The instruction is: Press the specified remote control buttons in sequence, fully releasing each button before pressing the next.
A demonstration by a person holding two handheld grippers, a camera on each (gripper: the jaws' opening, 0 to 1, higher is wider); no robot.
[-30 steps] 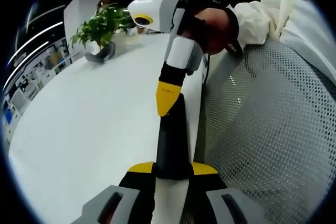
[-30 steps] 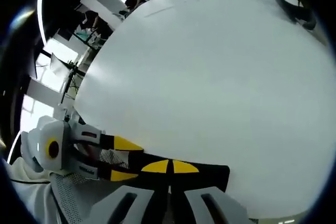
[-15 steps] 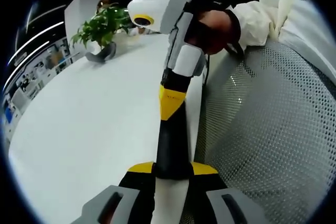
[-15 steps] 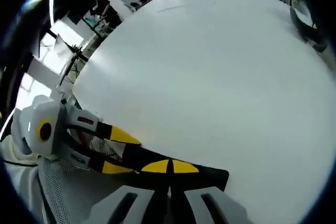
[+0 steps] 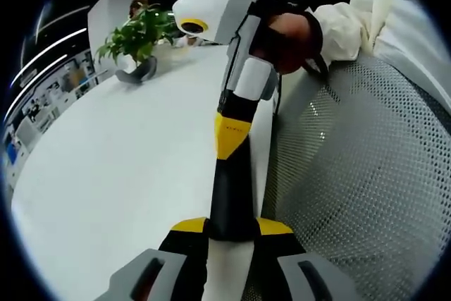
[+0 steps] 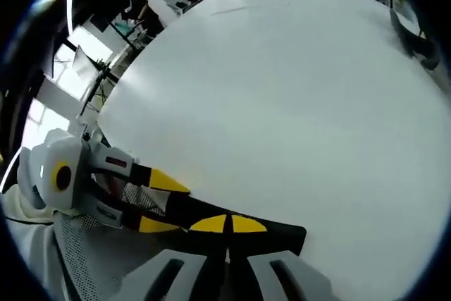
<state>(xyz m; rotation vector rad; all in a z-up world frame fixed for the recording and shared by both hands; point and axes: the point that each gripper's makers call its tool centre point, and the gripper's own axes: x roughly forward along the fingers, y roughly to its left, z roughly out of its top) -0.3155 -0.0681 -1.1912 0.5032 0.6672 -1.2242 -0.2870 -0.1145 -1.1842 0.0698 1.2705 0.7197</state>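
A black remote control (image 5: 228,195) runs away from the camera in the left gripper view, clamped at its near end by my left gripper (image 5: 231,225), whose yellow-tipped jaws sit on either side of it. My right gripper (image 5: 229,135) comes down from above with its jaws shut, and its yellow tips rest on the remote's top face. In the right gripper view the remote (image 6: 282,236) lies across the bottom. My right gripper (image 6: 227,224) is shut with its tips against it, and the left gripper (image 6: 158,202) holds the remote's left end.
The remote is held over the near edge of a wide white table (image 5: 106,160). A potted plant (image 5: 137,29) stands at the table's far end. A grey mesh chair (image 5: 352,188) lies on the right. A hand and white sleeve (image 5: 345,19) hold the right gripper.
The right gripper has shifted a little along the remote, with its tips still on the top face. The left gripper keeps its hold.
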